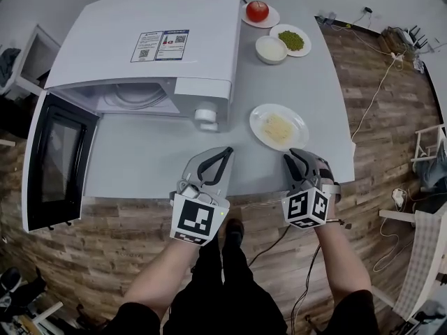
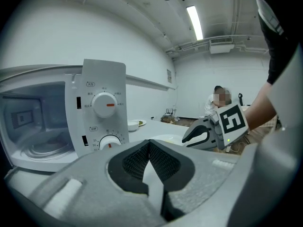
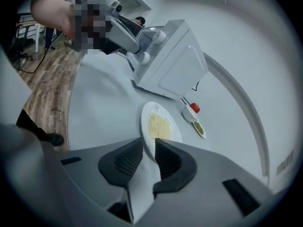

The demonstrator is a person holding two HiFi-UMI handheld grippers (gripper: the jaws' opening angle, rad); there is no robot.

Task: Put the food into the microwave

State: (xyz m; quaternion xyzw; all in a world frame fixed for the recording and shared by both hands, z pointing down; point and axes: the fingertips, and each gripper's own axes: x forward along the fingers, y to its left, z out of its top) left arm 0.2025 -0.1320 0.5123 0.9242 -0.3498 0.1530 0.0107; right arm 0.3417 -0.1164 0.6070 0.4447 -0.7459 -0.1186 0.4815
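The microwave (image 1: 147, 40) stood at the worktop's (image 1: 160, 162) left edge, its door (image 1: 56, 159) swung fully open. The food, a plate (image 1: 260, 116) of pale noodles (image 1: 278, 128), lay near the front edge, just right of the microwave. The left claw (image 2: 149, 142) was closed tip to tip on nothing, at the front edge beside the microwave's dials. The right claw (image 3: 147, 143) was narrowly parted, the plate's near rim at its mouth; whether they touched was unclear. At the back edge sat a tomato (image 1: 257, 10), a white bowl (image 1: 271, 49) and a dish of green peas (image 1: 292, 40).
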